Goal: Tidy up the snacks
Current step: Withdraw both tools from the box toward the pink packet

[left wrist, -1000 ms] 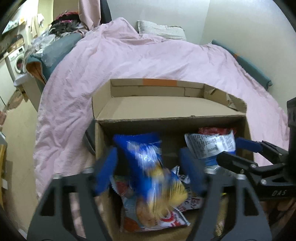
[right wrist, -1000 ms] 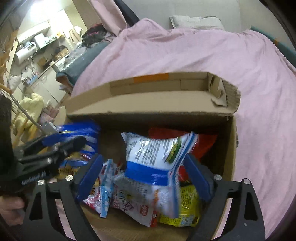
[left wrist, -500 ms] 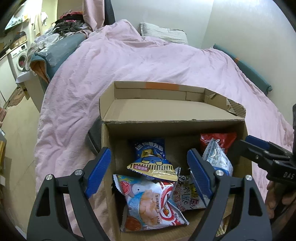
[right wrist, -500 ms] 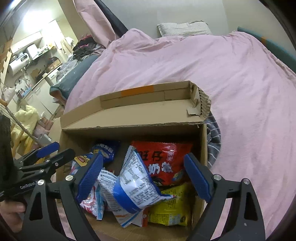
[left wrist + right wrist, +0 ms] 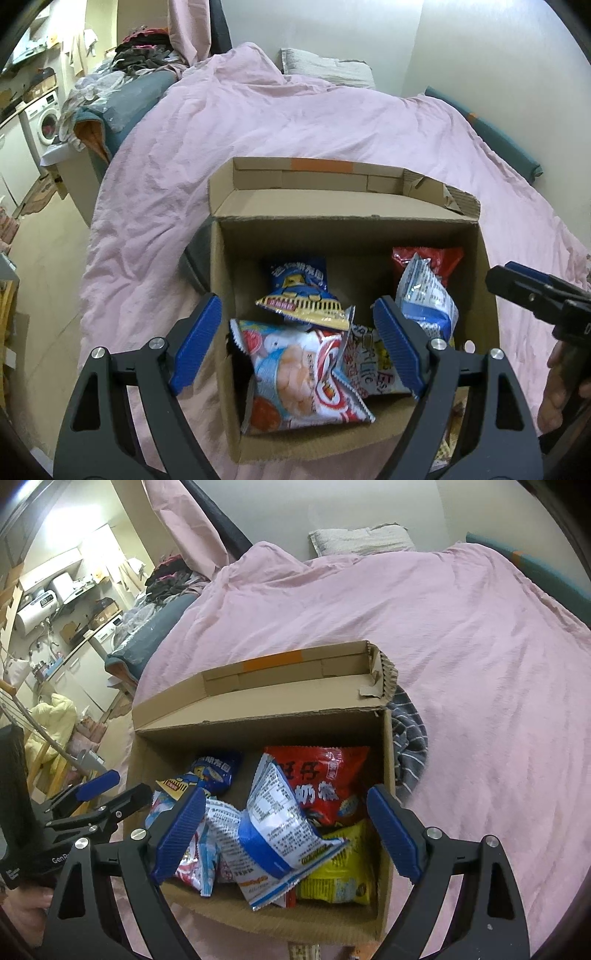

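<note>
One open cardboard box (image 5: 386,775), at frame centre on a bed with a pink duvet (image 5: 461,646), holds at least six snack packets: one red (image 5: 325,775), one yellow (image 5: 340,878), two blue-and-white (image 5: 266,827), one dark blue (image 5: 299,284), one shrimp (image 5: 295,369). Left tool (image 5: 295,343) and right tool (image 5: 286,834), lower frame, both released, holding nothing.

So there's an open cardboard box (image 5: 386,746) sitting on the bed, flaps up, snack bags piled loose inside. Red bag (image 5: 317,779) stands at 1 o'clock, blue one (image 5: 297,275) at 11. White-and-blue bag (image 5: 273,819) lies crumpled mid-pile, over a yellow bag (image 5: 343,878) at 4. Shrimp chips (image 5: 299,373) lie flat at 7.
</note>
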